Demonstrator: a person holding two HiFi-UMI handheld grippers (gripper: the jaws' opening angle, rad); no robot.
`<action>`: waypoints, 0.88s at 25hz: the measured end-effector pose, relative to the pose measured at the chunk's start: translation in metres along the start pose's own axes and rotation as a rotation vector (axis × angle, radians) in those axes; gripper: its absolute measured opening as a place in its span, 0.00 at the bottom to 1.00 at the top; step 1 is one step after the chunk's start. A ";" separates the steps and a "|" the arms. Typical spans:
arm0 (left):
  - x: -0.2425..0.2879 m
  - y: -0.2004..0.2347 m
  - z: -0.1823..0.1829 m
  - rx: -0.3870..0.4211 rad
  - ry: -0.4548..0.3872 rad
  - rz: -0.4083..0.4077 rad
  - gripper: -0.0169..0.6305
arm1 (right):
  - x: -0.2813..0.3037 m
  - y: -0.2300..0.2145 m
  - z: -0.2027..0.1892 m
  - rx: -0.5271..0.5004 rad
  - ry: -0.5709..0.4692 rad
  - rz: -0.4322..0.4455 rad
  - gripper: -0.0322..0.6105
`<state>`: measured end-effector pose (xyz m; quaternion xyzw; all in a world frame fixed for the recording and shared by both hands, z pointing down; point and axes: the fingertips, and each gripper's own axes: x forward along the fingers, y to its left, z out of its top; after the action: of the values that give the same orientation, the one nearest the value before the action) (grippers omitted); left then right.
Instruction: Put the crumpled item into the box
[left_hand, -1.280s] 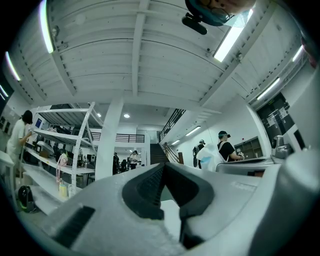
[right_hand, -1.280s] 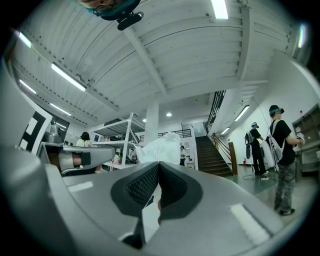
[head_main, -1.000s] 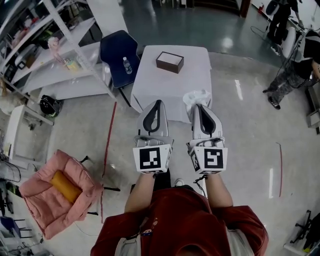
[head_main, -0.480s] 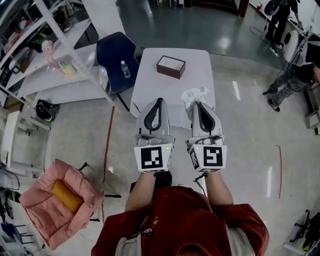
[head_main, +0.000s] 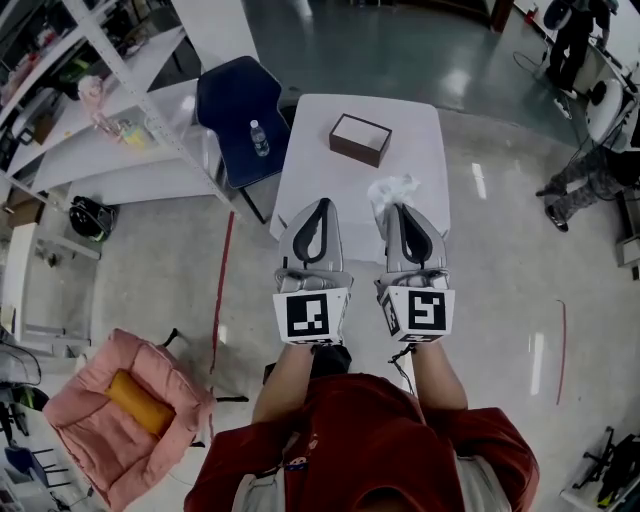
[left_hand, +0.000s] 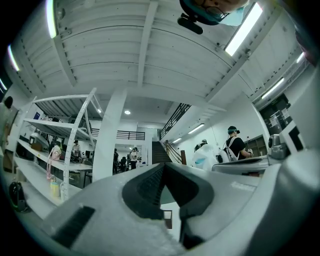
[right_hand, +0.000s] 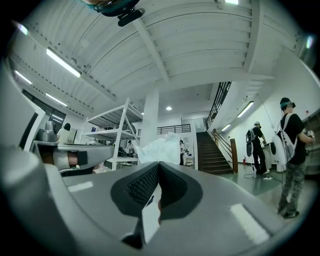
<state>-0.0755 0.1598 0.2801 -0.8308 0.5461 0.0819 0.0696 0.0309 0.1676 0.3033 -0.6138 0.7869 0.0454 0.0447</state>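
- Room: an open hall with a glossy floor (head_main: 500, 260); shelving (head_main: 110, 165) stands left of the table.
- Table (head_main: 320, 160): white-covered and flat.
- Left gripper (head_main: 320, 204): over the table's near edge, jaws pressed together on nothing.
- Right gripper (head_main: 396, 208): beside it, pinching the wad.
- Box (head_main: 360, 139): brown, on the table's far side.
- Wad (head_main: 393, 188): white, held over the table's near right. It looks light, soft and clingy, so an edge pinch should do.

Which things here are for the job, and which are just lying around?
For the job: crumpled white wad, held in the right tongs; box; table.
Just lying around: water bottle, blue chair, pink cushion, shelves.
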 end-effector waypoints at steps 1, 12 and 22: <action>0.006 0.006 -0.002 0.002 0.007 -0.006 0.03 | 0.008 0.001 0.000 -0.001 0.004 -0.004 0.05; 0.067 0.064 0.004 -0.018 -0.007 -0.062 0.03 | 0.087 0.010 0.012 -0.046 0.000 -0.048 0.05; 0.103 0.078 0.000 -0.035 -0.029 -0.106 0.03 | 0.121 0.002 0.014 -0.069 -0.014 -0.093 0.05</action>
<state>-0.1072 0.0362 0.2562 -0.8583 0.4989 0.0997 0.0674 -0.0005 0.0538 0.2739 -0.6505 0.7552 0.0749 0.0312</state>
